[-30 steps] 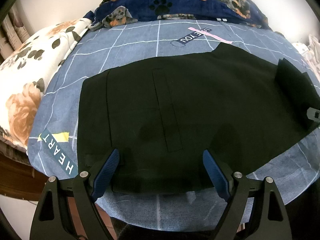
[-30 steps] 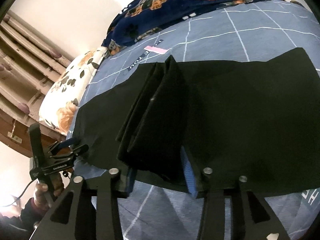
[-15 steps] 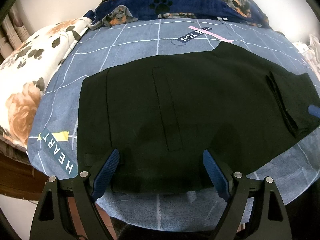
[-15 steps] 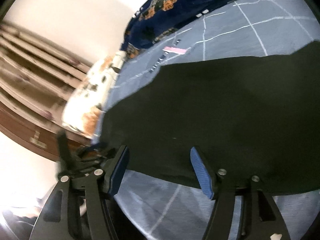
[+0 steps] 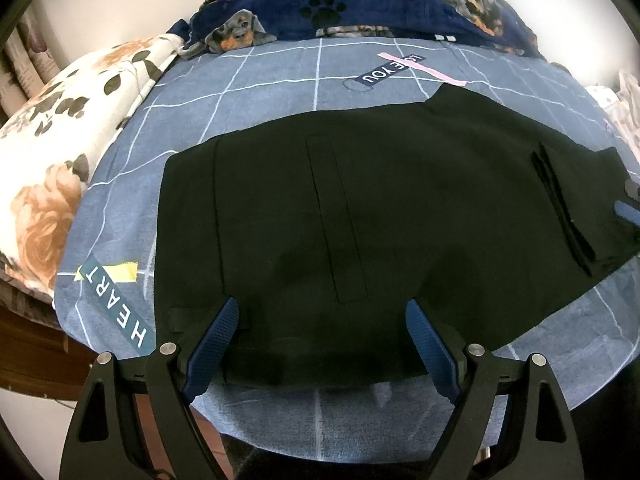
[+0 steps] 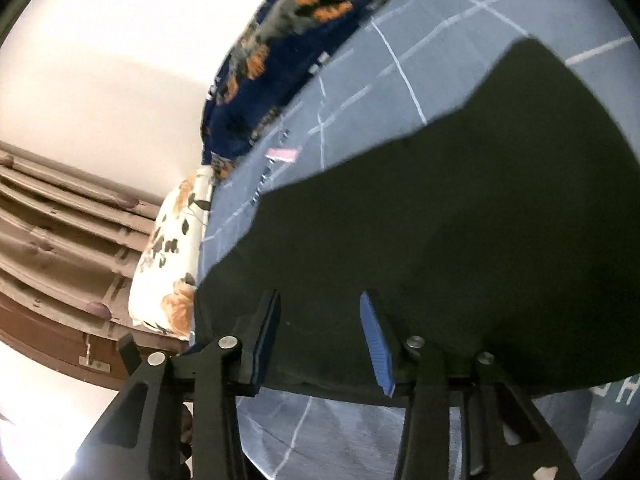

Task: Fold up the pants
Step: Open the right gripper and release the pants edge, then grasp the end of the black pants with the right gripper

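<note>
Left gripper (image 5: pixel 322 332), black-framed with ribbed blue pads, hangs over the near edge of the bed with its fingers spread wide and nothing between them. From the left wrist view, the flat black fabric pants (image 5: pixel 360 224) lie spread across the blue-grey bedsheet with a white grid pattern (image 5: pixel 280 80), their near hem reaching just past the two blue pads (image 5: pixel 212 344). A long stitched panel runs down the middle of the cloth. Toward the right side a folded-over layer of the same pants rests on top, its stacked edges showing as thin dark lines. At the right rim of this view a blue pad of the right gripper (image 5: pixel 628 212) sits just beside that folded end. A dark label reading HEART (image 5: pixel 116 308) is printed on the sheet left of the pants. A white pillow with orange and brown flowers (image 5: pixel 60 148) lies at the left, and a navy blanket printed with puppies and paw marks (image 5: pixel 380 4) is bunched at the far side.

From the right wrist view, which is tilted and somewhat blurred, the right gripper (image 6: pixel 320 336) holds its fingers apart over the edge of the pants (image 6: pixel 440 240), with no cloth caught between them. The bedsheet (image 6: pixel 340 432) shows below the hem. The floral pillow (image 6: pixel 172 264) and the navy blanket (image 6: pixel 280 60) lie beyond, next to a padded brown headboard (image 6: pixel 60 240).
</note>
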Motion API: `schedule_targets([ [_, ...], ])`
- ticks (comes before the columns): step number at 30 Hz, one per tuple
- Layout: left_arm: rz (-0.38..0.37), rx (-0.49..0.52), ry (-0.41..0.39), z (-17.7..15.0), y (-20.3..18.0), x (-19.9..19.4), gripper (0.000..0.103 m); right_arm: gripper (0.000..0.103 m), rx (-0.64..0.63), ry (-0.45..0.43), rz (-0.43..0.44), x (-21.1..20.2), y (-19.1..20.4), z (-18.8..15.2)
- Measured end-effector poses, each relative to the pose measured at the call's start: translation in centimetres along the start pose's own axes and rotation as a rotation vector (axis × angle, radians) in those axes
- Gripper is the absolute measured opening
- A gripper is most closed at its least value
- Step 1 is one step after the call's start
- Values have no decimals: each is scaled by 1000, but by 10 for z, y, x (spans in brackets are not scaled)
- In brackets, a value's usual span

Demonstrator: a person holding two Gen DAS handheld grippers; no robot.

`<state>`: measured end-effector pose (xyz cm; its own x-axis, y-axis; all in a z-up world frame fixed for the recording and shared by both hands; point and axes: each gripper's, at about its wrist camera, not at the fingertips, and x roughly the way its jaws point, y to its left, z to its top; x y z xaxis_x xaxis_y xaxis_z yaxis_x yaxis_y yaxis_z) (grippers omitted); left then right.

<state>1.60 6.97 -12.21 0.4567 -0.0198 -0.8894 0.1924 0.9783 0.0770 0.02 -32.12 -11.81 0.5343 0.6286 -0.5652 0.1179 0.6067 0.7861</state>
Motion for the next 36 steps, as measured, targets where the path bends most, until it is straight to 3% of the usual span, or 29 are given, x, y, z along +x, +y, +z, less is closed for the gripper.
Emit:
schedule_targets([
  [7, -1, -11, 8, 1, 0, 1, 86, 39, 122, -150, 86, -51, -39, 38],
  [9, 0, -7, 9, 0, 0, 1, 86, 38, 148, -174, 56, -63, -56, 50],
  [11, 5, -2, 10, 1, 0, 1, 86, 33, 149, -180, 17, -70, -69, 61],
  [16, 11, -7, 19, 2, 0, 5, 86, 31, 120, -163, -106, -67, -87, 76],
  [21, 14, -4, 22, 2, 0, 7, 89, 22, 155, -190, -150, -74, -106, 76],
  [25, 16, -1, 22, 2, -1, 7, 90, 25, 184, -239, -33, -87, -109, 77],
  [31, 17, 3, 23, 2, -3, 7, 90, 25, 124, -242, -24, -81, -95, 101],
  [35, 17, -2, 22, 2, -4, 8, 90, 25, 182, -209, -59, -66, -114, 110],
  [36, 17, -4, 22, 2, -4, 8, 90, 21, 191, -207, -68, -65, -118, 110],
])
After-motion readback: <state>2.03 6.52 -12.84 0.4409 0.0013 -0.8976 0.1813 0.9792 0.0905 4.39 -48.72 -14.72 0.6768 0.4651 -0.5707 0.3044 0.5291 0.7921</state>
